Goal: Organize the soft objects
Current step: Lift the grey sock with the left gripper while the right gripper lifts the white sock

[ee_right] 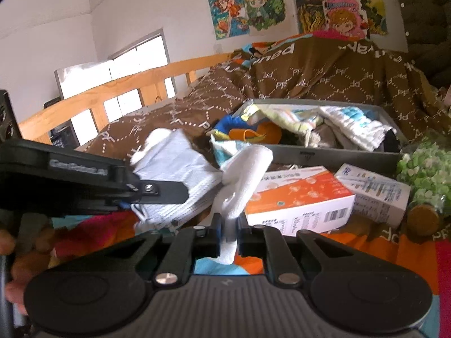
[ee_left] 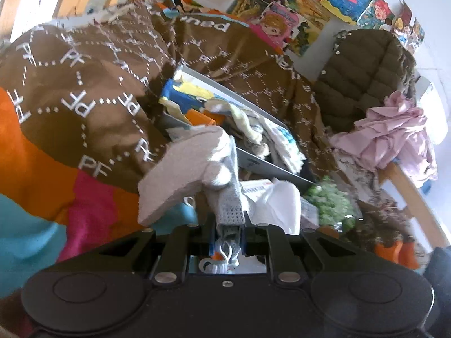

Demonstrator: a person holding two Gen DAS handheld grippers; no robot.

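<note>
My left gripper point(ee_left: 229, 226) is shut on the cuff of a grey and white sock point(ee_left: 191, 169), which stands up and folds over in front of it. From the right wrist view, that left gripper point(ee_right: 157, 193) comes in from the left with the ribbed grey sock point(ee_right: 174, 169) in it. My right gripper point(ee_right: 229, 235) is shut on a white sock point(ee_right: 245, 174) that rises from between its fingers; the same white sock point(ee_left: 279, 202) shows in the left wrist view. Behind both lies a grey fabric box point(ee_right: 324, 155) filled with several soft pieces.
A brown patterned quilt point(ee_right: 338, 79) covers the bed. An orange carton point(ee_right: 296, 194) and a white carton point(ee_right: 375, 194) lie before the grey box point(ee_left: 270, 166). A green plant point(ee_right: 425, 169) stands right. An olive jacket point(ee_left: 363, 67) and pink cloth point(ee_left: 394, 138) hang right; a wooden rail point(ee_right: 112, 84) runs left.
</note>
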